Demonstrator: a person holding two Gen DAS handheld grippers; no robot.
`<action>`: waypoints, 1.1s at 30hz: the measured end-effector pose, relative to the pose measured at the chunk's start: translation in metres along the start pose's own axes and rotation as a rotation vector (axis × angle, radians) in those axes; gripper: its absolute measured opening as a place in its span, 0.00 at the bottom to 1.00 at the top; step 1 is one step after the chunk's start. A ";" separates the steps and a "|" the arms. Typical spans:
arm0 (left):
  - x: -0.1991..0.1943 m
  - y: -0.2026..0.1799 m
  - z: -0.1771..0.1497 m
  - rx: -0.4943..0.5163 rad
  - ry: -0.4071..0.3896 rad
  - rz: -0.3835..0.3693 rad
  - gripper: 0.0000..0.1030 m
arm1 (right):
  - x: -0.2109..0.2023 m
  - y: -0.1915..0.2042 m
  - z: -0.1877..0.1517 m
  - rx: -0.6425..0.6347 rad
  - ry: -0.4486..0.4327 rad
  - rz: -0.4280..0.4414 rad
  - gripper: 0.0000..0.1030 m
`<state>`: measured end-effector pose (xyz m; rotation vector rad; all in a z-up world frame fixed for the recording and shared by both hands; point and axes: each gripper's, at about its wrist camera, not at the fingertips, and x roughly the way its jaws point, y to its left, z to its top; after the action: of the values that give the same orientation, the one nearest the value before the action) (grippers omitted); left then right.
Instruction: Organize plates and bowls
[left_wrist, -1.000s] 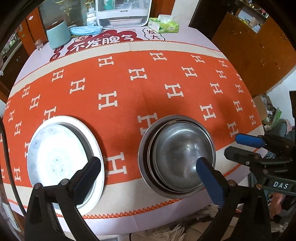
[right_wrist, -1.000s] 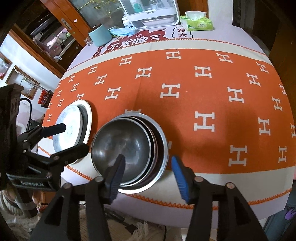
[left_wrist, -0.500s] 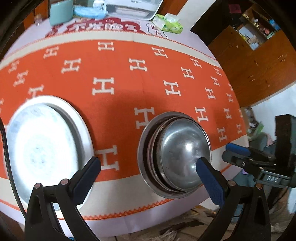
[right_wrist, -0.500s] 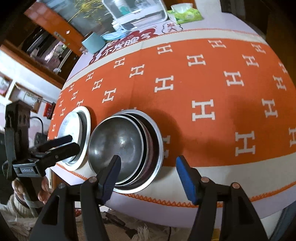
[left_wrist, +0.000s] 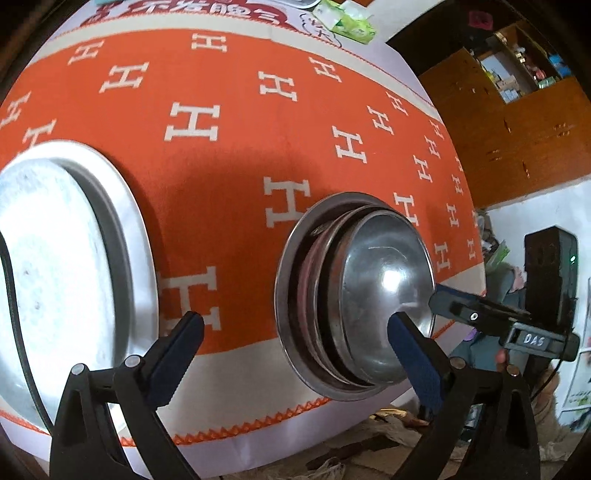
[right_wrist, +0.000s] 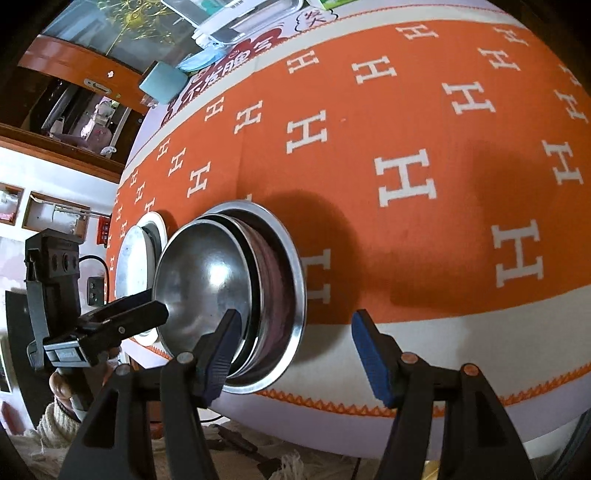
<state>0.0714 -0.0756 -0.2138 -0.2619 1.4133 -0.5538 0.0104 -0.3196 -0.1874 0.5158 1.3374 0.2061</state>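
A stack of nested steel bowls (left_wrist: 384, 291) sits in a wide steel basin (left_wrist: 291, 266) near the front edge of the orange cloth. A stack of white plates (left_wrist: 55, 258) lies to its left. My left gripper (left_wrist: 295, 354) is open, one finger over the top bowl and the other over the cloth between plates and bowls. In the right wrist view my right gripper (right_wrist: 295, 354) is open, its left finger at the near rim of the bowls (right_wrist: 207, 280), its right finger over bare cloth. Each gripper shows in the other's view: the right gripper (left_wrist: 448, 302) and the left gripper (right_wrist: 155, 306).
The table's front edge (right_wrist: 406, 424) runs just under both grippers. At the far side stand a teal cup (right_wrist: 162, 83), a white rack (right_wrist: 236, 22) and a tissue pack (left_wrist: 347, 22). Wooden cabinets (left_wrist: 517, 122) rise at the right. A hand and knit sleeve (right_wrist: 59, 413) hold the left gripper.
Both grippers have come down and closer to the bowl stack, which now fills more of each view. Both have rolled, so the table looks tilted. The right jaws stand slightly wider.
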 end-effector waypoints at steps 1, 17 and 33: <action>0.001 0.003 0.001 -0.015 0.005 -0.014 0.94 | 0.001 -0.001 0.000 0.001 0.003 0.004 0.60; 0.018 -0.001 0.001 0.032 0.098 -0.116 0.43 | 0.015 -0.003 0.007 0.018 0.058 0.079 0.45; 0.016 -0.006 0.009 0.063 0.109 -0.069 0.38 | 0.018 0.001 0.009 0.037 0.072 0.087 0.31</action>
<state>0.0796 -0.0901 -0.2234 -0.2334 1.4938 -0.6762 0.0230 -0.3127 -0.2011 0.6029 1.3920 0.2746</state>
